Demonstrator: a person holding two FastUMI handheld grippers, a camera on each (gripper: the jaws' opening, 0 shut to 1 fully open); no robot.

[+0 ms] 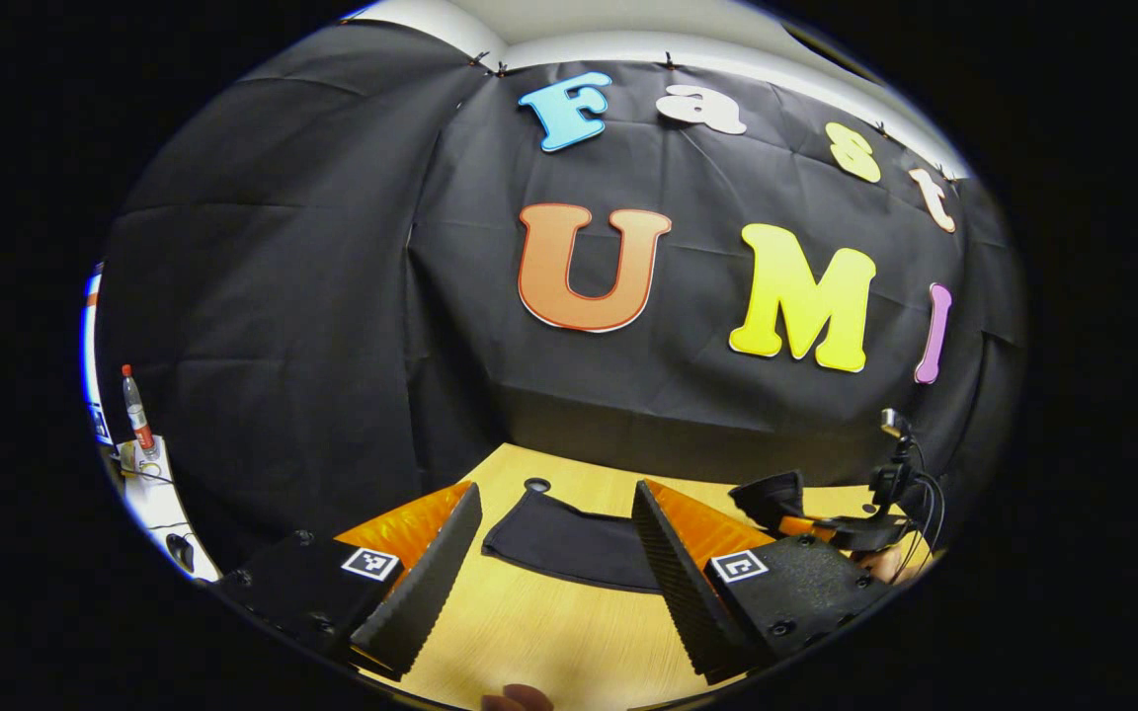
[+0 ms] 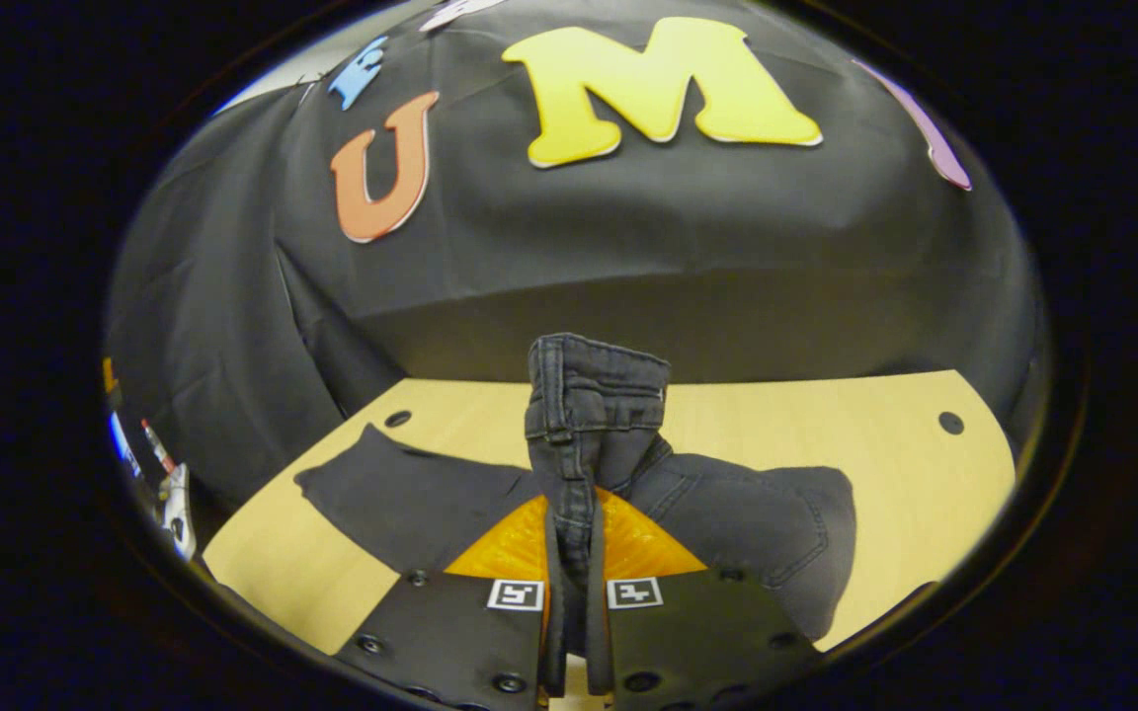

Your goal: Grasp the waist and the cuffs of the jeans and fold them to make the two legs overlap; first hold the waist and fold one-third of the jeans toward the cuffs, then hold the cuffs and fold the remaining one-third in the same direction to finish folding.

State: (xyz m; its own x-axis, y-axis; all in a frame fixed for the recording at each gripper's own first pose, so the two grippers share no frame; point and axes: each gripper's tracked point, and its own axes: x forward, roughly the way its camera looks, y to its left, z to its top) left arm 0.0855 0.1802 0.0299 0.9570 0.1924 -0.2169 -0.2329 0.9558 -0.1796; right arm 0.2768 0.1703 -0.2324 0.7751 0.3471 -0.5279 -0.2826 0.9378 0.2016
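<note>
Dark jeans (image 2: pixel 757 523) lie across the light wooden table (image 2: pixel 826 415). My right gripper (image 2: pixel 574 538) is shut on the waist (image 2: pixel 594 395), which stands bunched and lifted above the tabletop; the cloth hides the fingertips. The leg part (image 2: pixel 411 504) stretches flat to the left. In the left gripper view, the cuff end of the jeans (image 1: pixel 569 548) rests on the table (image 1: pixel 529 622) ahead of my left gripper (image 1: pixel 557 491), whose fingers are wide open and apart from the cloth. The right gripper (image 1: pixel 786 504) shows farther off at the right.
A table hole (image 1: pixel 536 485) sits just beyond the cuffs, and another hole (image 2: pixel 950 423) at the far right. A bottle (image 1: pixel 137 410) stands on a white surface with cables (image 1: pixel 159 494) at the left. A fingertip (image 1: pixel 515 698) shows at the table's near edge.
</note>
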